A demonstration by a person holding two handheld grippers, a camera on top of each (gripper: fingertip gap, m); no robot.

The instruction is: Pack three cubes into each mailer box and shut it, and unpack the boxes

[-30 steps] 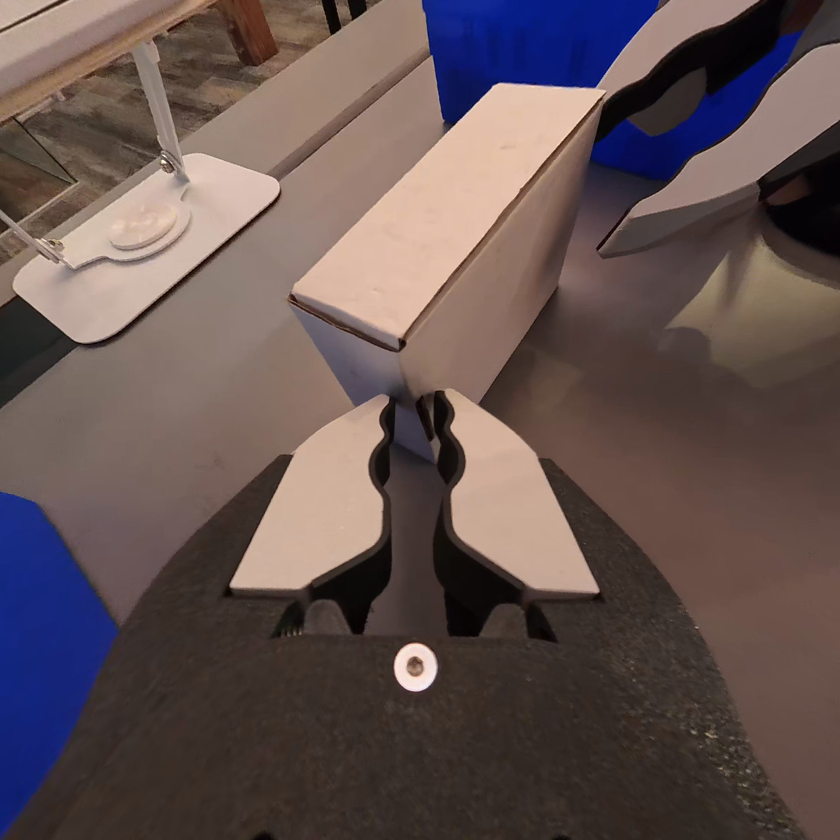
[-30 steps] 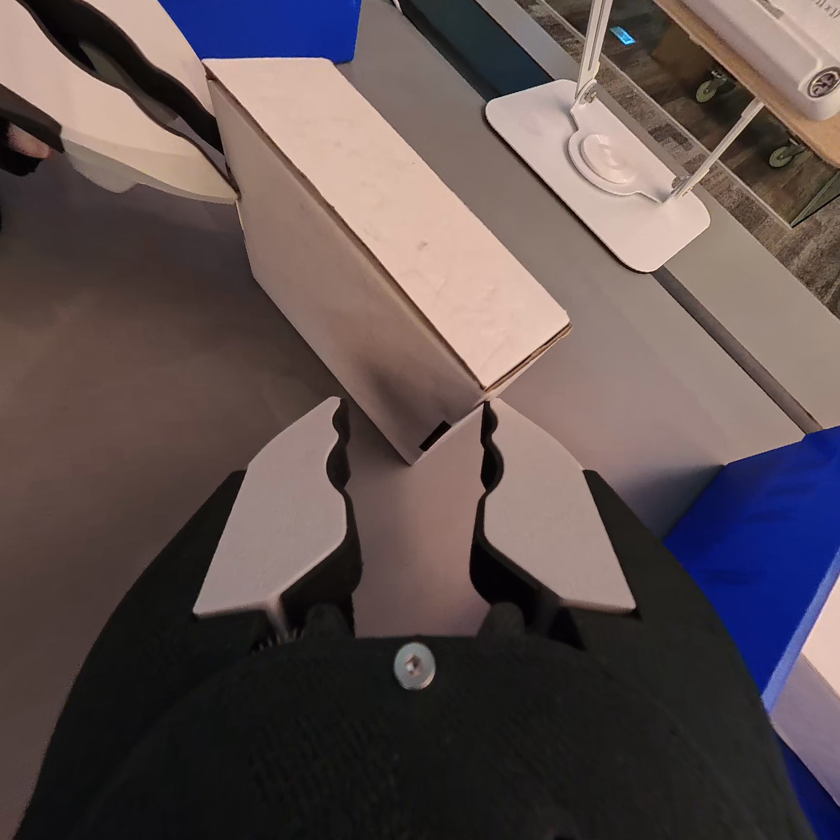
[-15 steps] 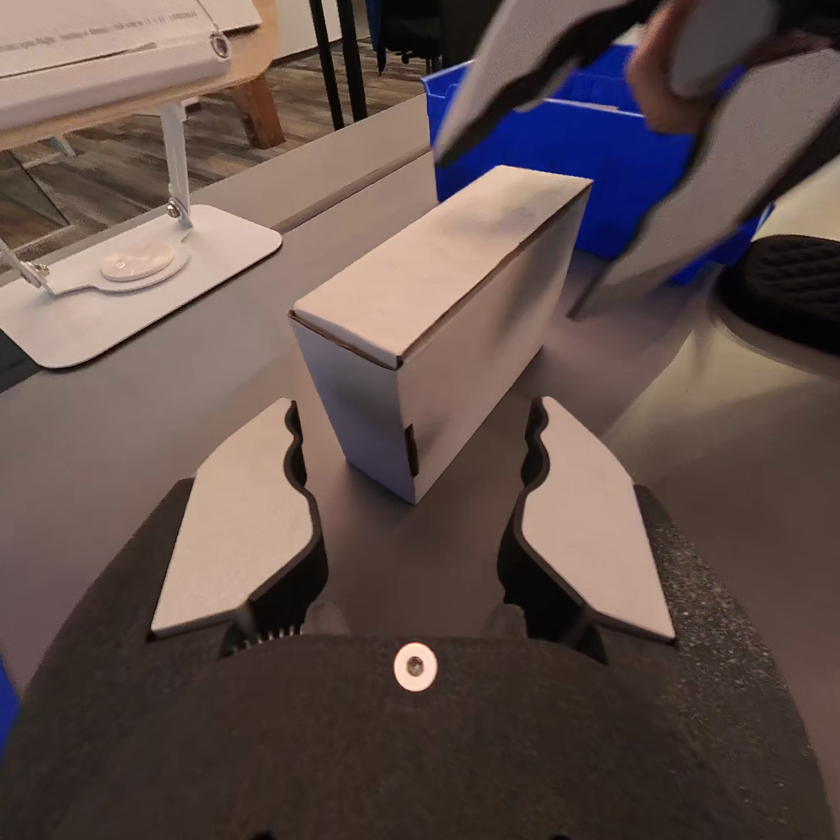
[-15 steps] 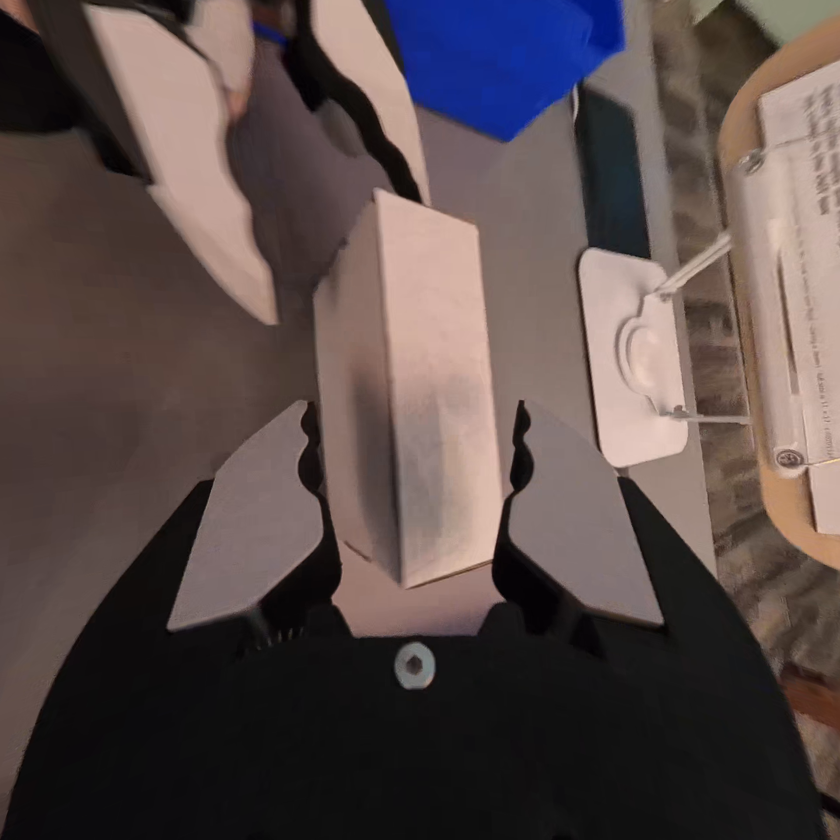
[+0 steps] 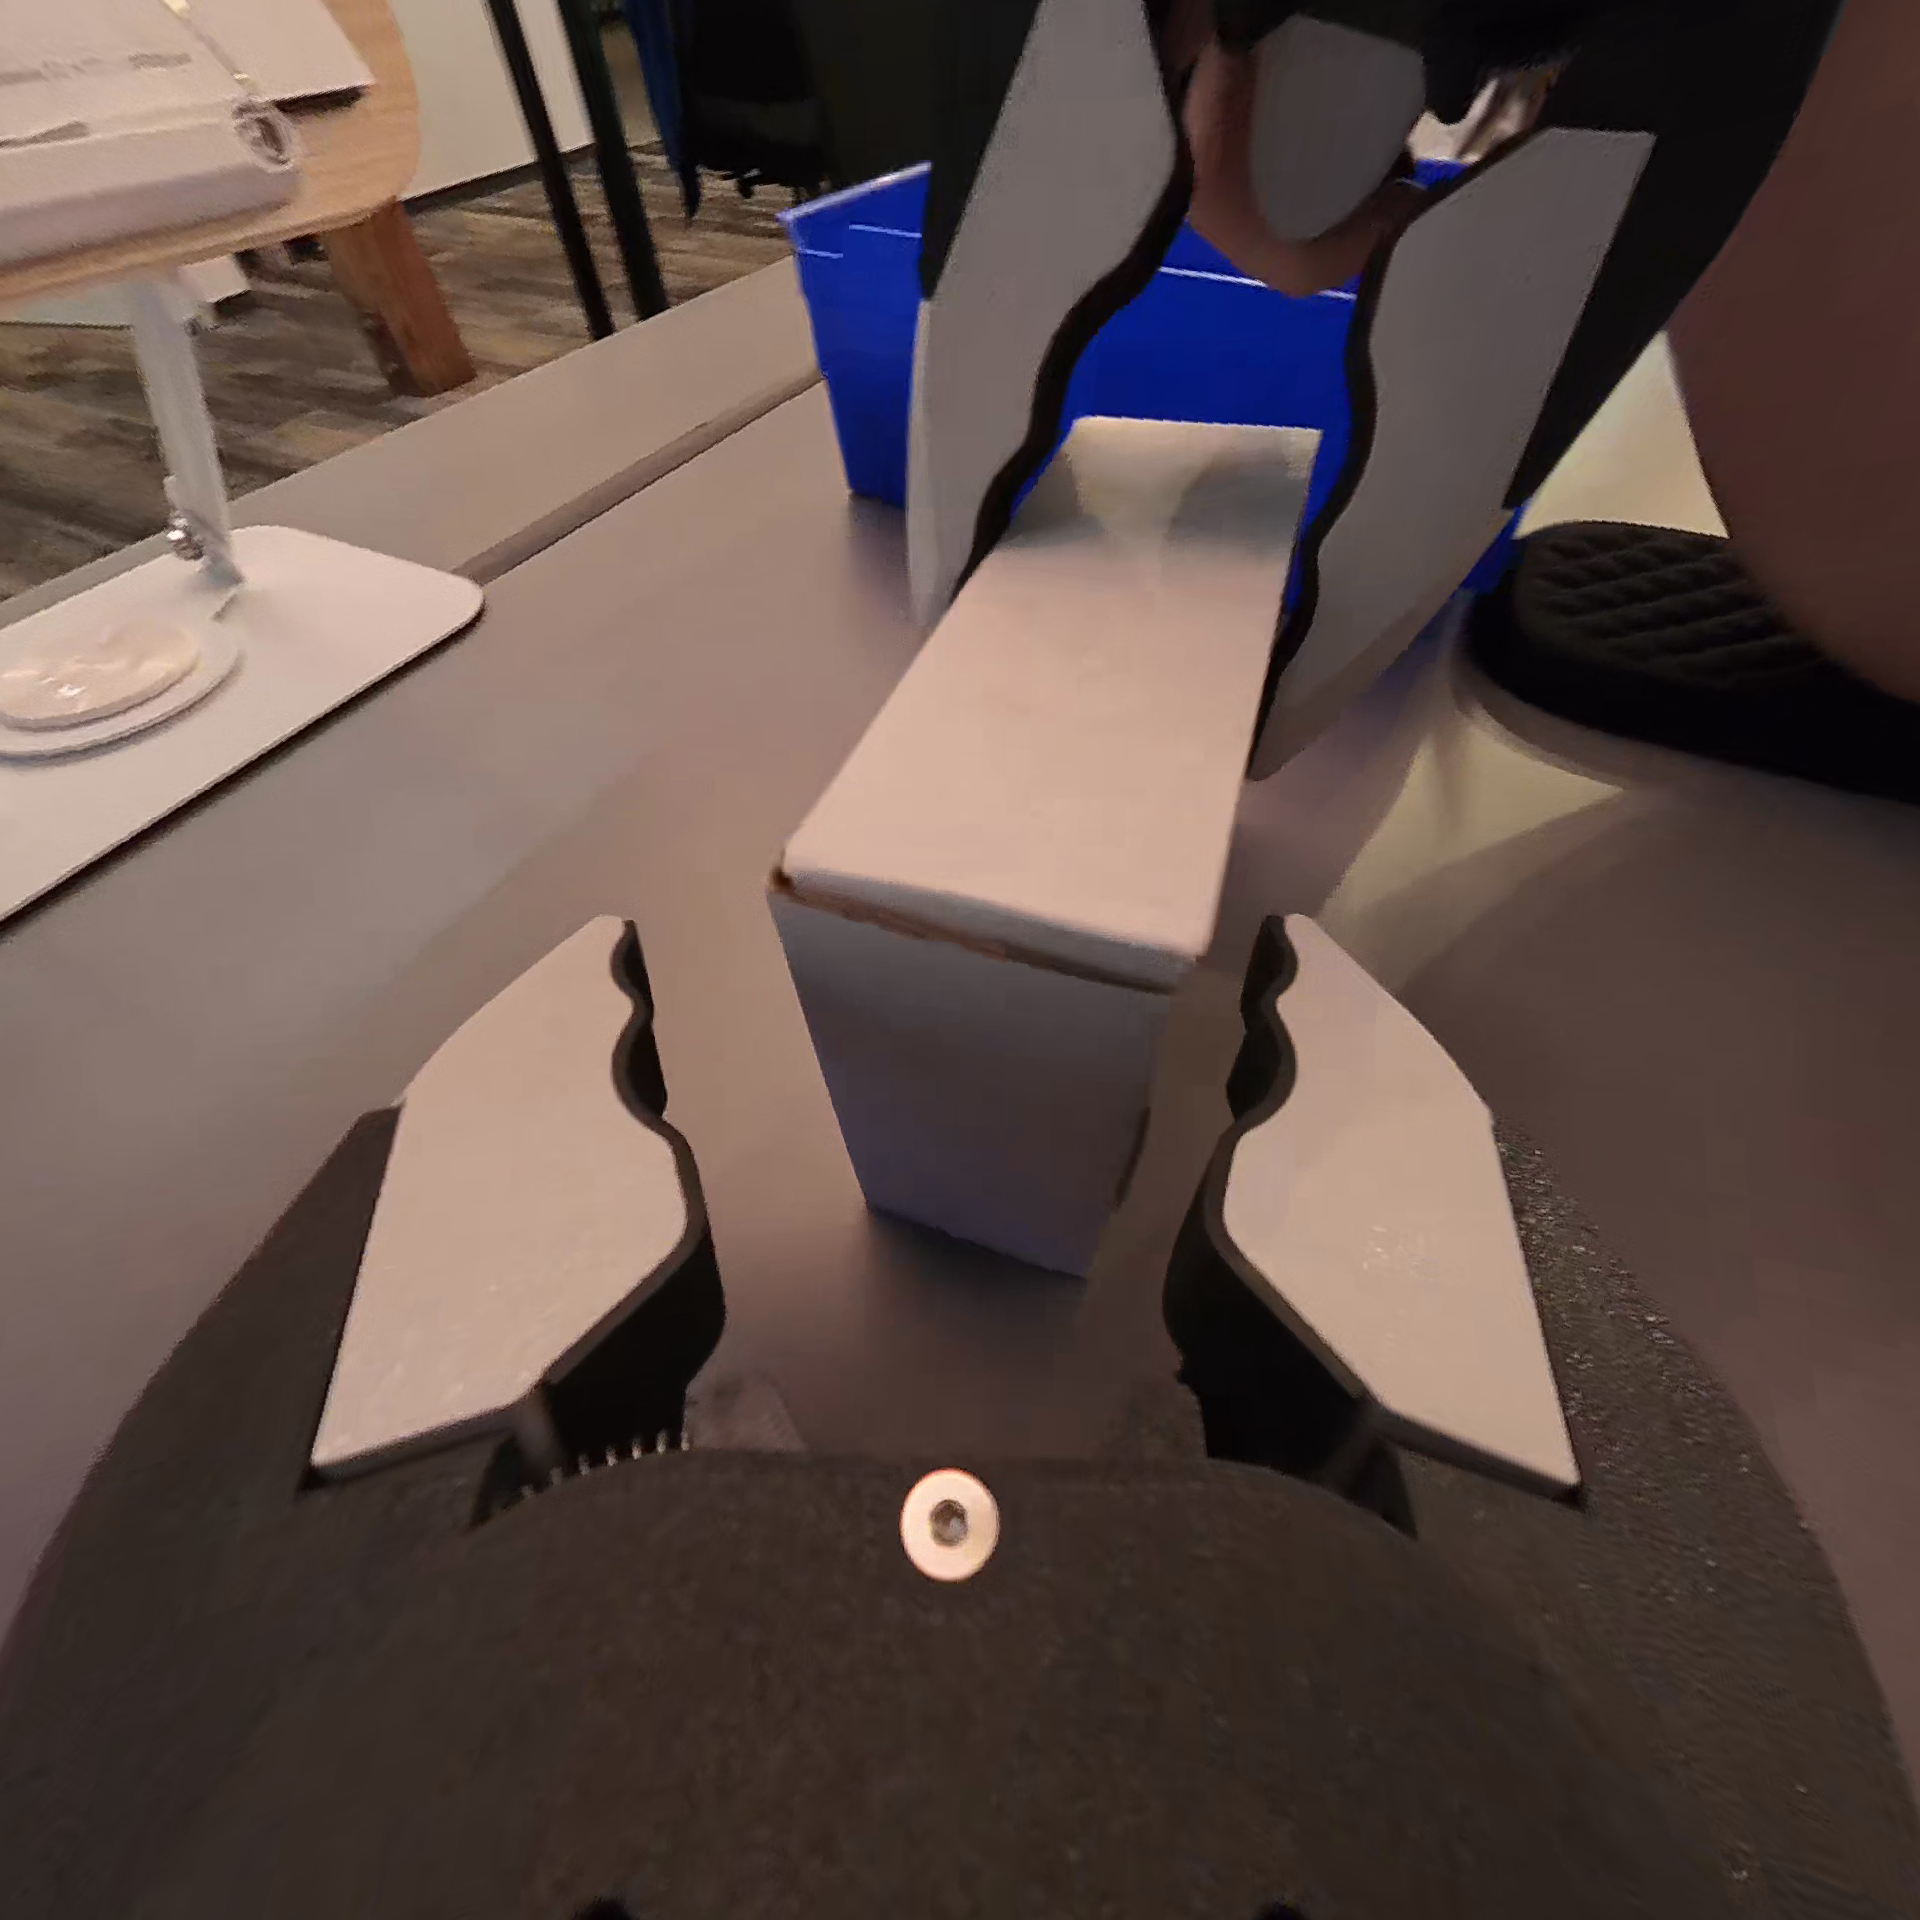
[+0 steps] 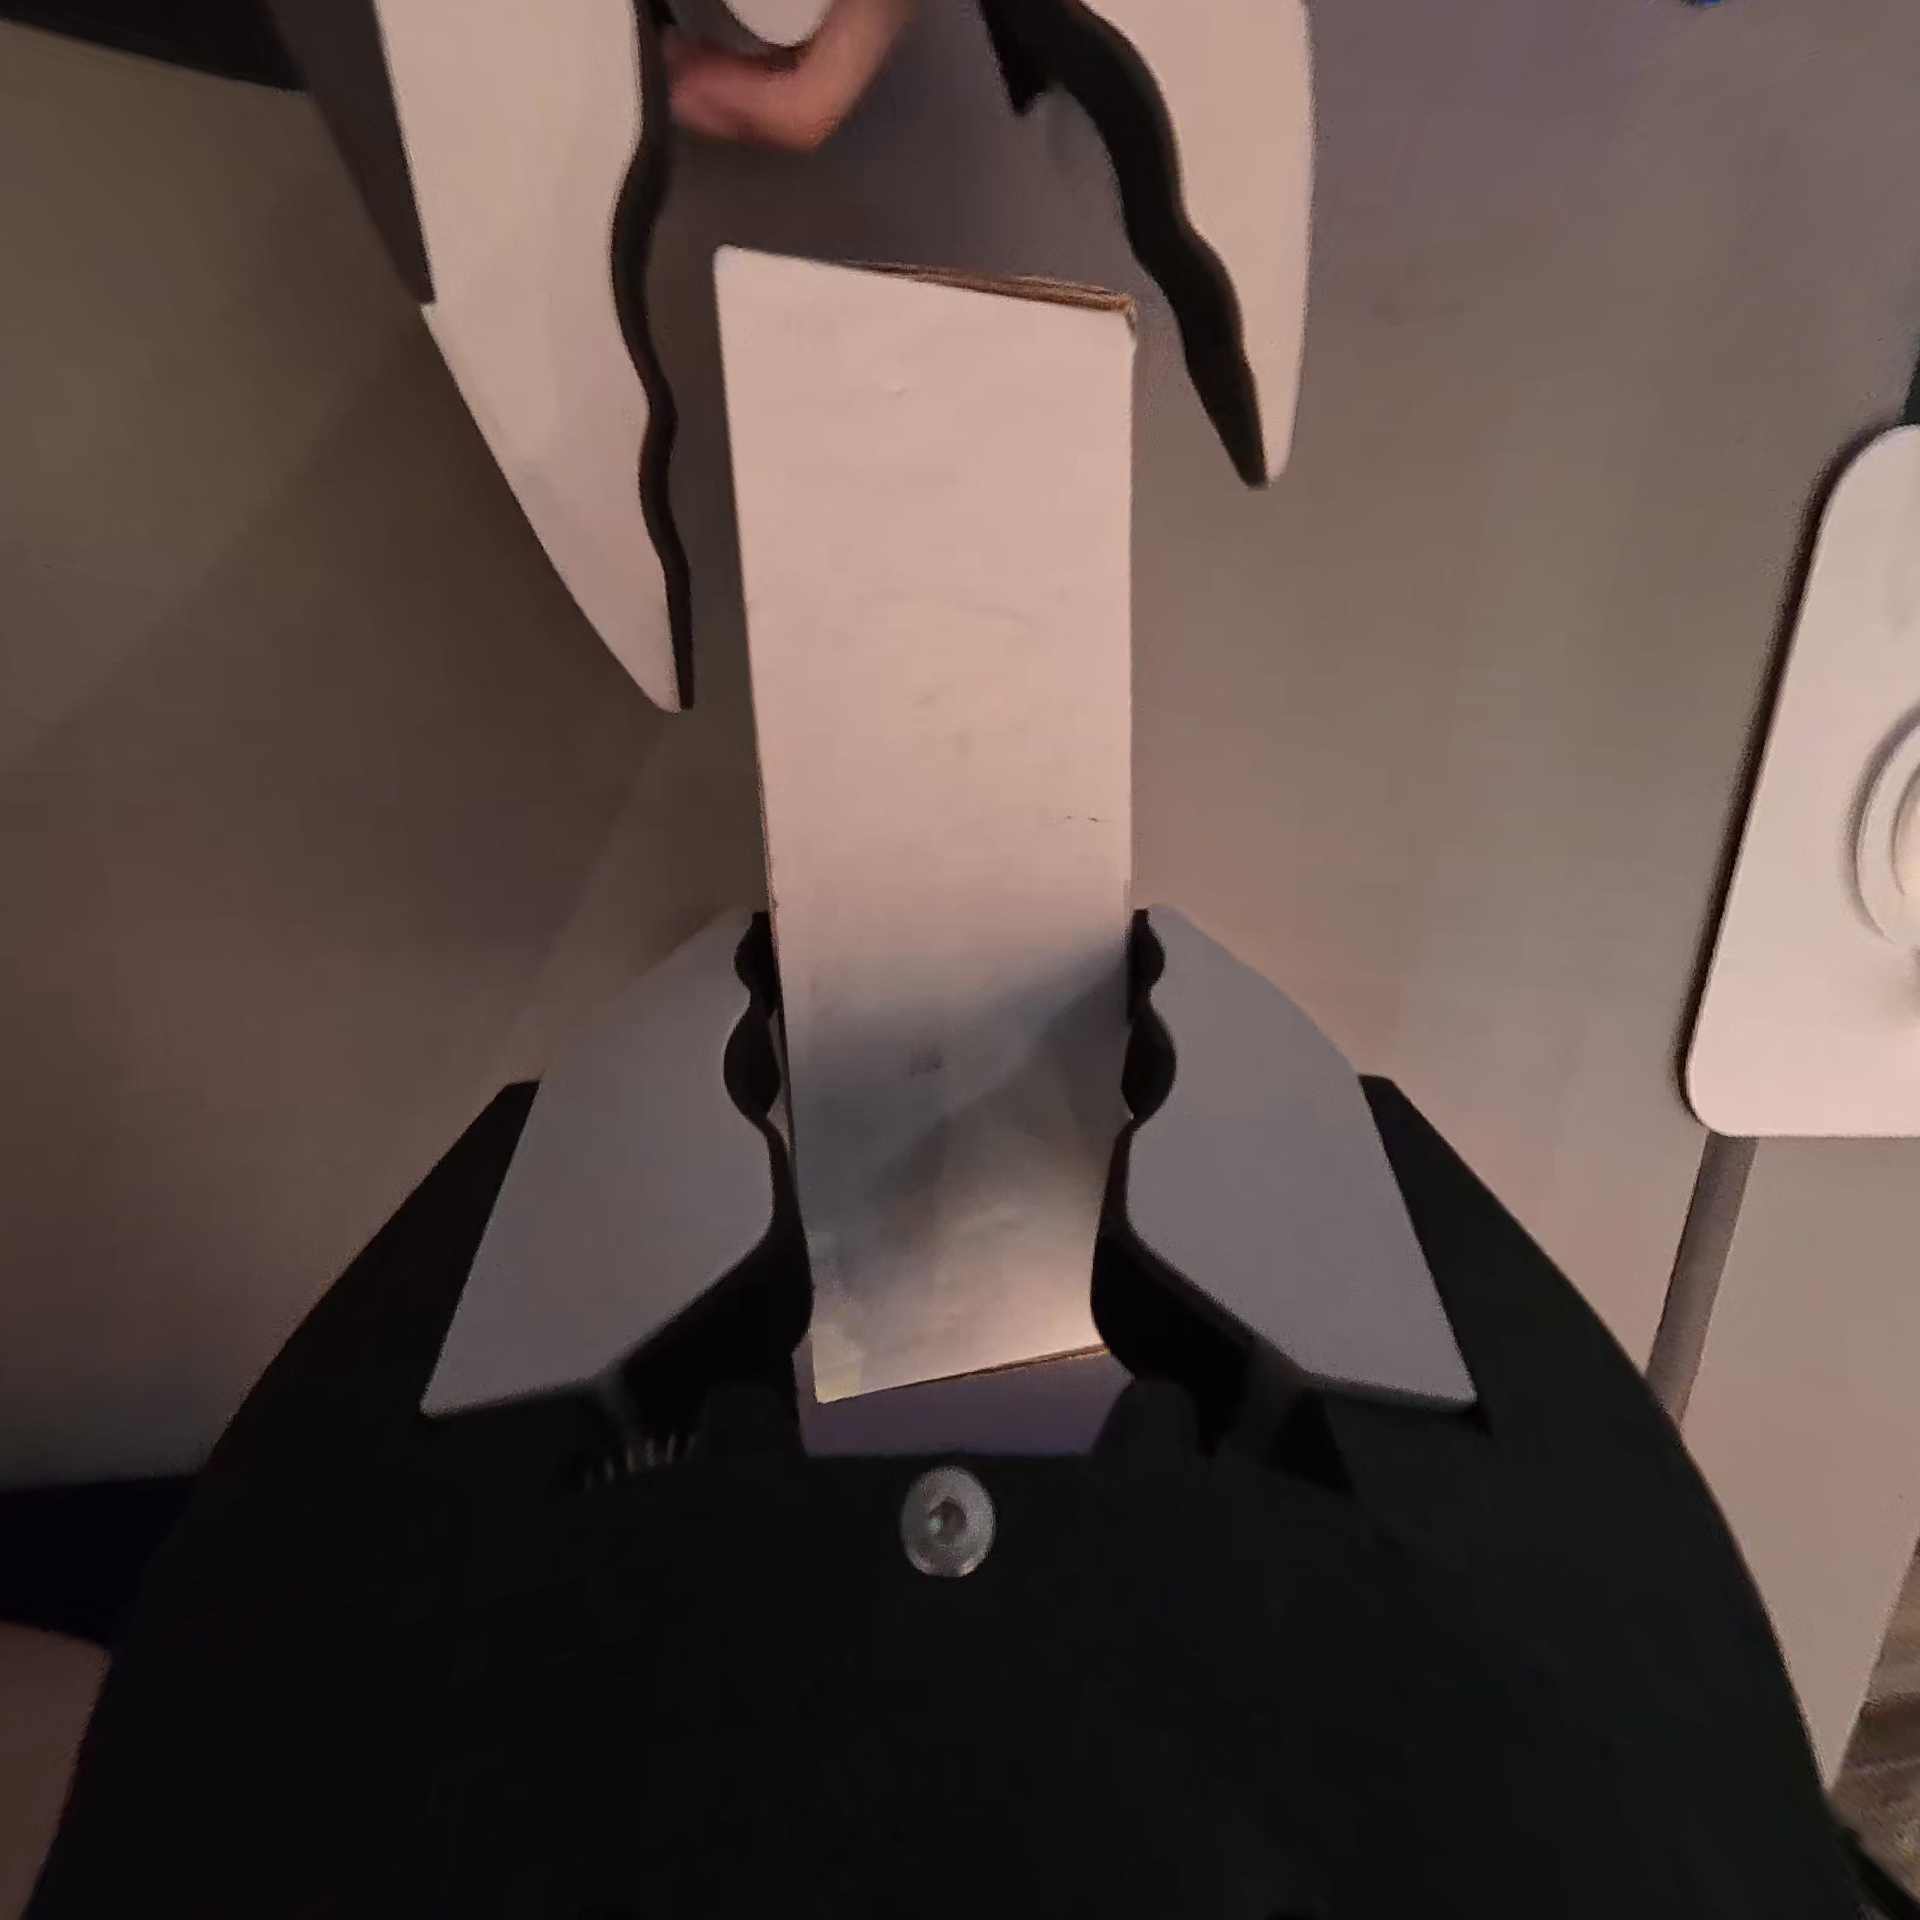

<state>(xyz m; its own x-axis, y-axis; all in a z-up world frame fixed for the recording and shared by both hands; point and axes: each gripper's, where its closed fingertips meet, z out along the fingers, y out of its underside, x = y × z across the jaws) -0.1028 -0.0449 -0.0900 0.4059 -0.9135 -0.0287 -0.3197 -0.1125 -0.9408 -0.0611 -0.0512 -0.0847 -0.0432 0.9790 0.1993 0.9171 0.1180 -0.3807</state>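
Note:
A shut white mailer box [image 5: 1049, 727] stands on its narrow long side on the grey table [image 5: 520, 831]. My left gripper [image 5: 948, 935] is open, with its fingers on either side of the box's near end and not touching it. My right gripper [image 6: 948, 923] is shut on the opposite end of the box [image 6: 935, 623], pads against both long faces. It also shows in the left wrist view [image 5: 1091, 686], coming down from above. The left gripper [image 6: 966, 594] shows at the top of the right wrist view. No cubes are in view.
A blue bin [image 5: 873, 343] stands behind the box. A white stand base [image 5: 260, 665] lies at the left, seen also in the right wrist view [image 6: 1818, 831]. A black mesh pad [image 5: 1662, 644] lies at the right. A wooden table [image 5: 343, 156] stands beyond the table edge. About 6 cm separates my left fingertips from my right.
My left gripper opened and lined up with one end of the box. My right gripper swung over the other end and closed on its sides.

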